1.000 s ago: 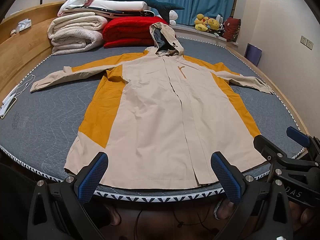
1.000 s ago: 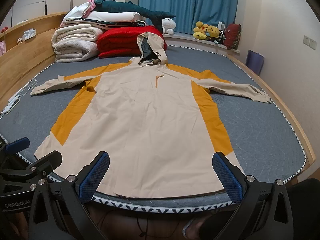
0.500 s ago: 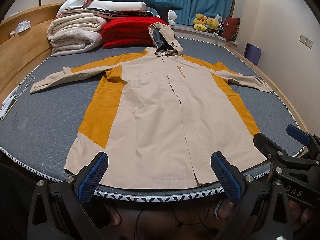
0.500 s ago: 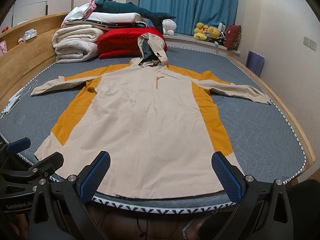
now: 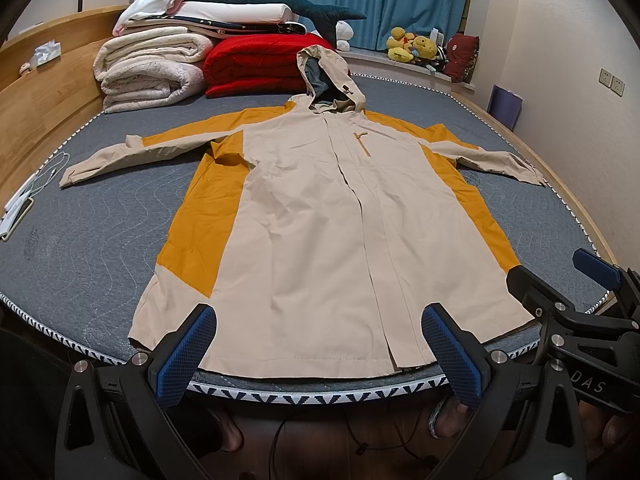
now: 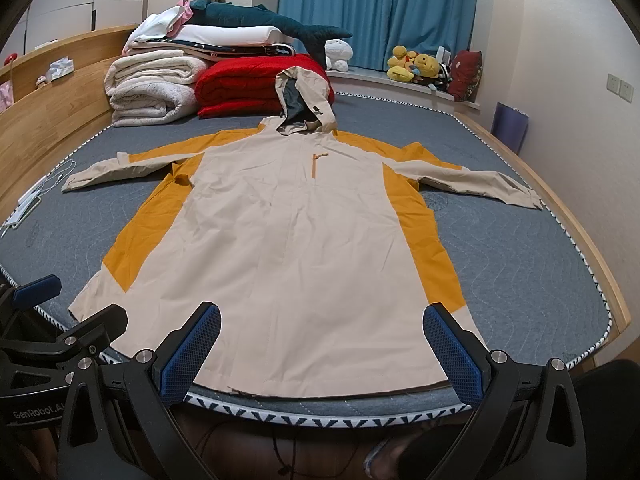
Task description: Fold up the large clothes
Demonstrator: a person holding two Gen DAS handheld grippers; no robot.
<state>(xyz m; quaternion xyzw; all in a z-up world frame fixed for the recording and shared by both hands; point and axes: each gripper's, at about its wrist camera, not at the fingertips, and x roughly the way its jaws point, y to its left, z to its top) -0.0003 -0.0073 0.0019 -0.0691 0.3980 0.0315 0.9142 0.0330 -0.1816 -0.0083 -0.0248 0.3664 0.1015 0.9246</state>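
Jaws of left gripper (image 5: 318, 354) and right gripper (image 6: 322, 354) gape empty above the jacket (image 5: 320, 232) hem at the mattress (image 5: 84, 236) edge.

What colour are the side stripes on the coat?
Mustard yellow on a beige coat, clearest in the right wrist view.

Beige and mustard hooded jacket (image 6: 288, 248) lies flat, front up, sleeves spread, on a grey quilted mattress (image 6: 520, 272); hem at the near edge, hood (image 6: 306, 102) toward the top of the frame. Right gripper (image 6: 320, 350) at lower centre, blue pads wide apart, above the hem, nothing between them. Left gripper (image 6: 36, 292) at lower left edge, only partly visible. Upper left: rolled cream blankets (image 6: 154, 88), folded red quilt (image 6: 248, 88), a dark teal plush shark (image 6: 264, 20) on top of the pile. Blue curtain (image 6: 376, 12) at upper centre, yellow plush toys (image 6: 412, 62) on the sill. White cable (image 6: 52, 178) at left mattress edge.
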